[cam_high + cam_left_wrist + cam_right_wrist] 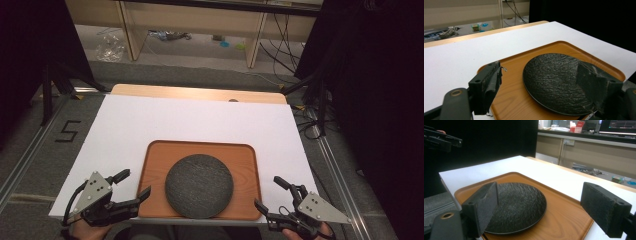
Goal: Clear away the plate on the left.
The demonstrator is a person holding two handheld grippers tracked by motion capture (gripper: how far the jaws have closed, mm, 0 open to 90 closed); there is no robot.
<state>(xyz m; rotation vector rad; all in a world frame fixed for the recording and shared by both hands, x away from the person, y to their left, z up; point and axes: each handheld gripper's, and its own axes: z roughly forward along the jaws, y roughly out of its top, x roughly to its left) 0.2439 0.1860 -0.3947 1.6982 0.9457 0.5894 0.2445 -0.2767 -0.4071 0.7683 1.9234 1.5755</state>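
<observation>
A round dark slate plate (pixel 199 185) lies on an orange-brown wooden tray (pixel 247 157) at the near edge of the white table top. My left gripper (pixel 134 184) hovers at the tray's front left corner, open and holding nothing. At the front right corner my right gripper (pixel 269 193) is open too, with nothing in it. In the left gripper view the plate (pixel 554 77) lies ahead between the wide-spread jaws of the left gripper (pixel 544 87), on the tray (pixel 516 100). In the right gripper view the plate (pixel 521 206) rests on the tray (pixel 564 217), beyond the parted jaws of the right gripper (pixel 544 215).
The white sheet (pixel 175 120) covers most of a wooden table (pixel 200 92). A black "5" mark (pixel 67 131) is on the floor at the left. Shelving, cables and dark stands lie beyond the table's far edge.
</observation>
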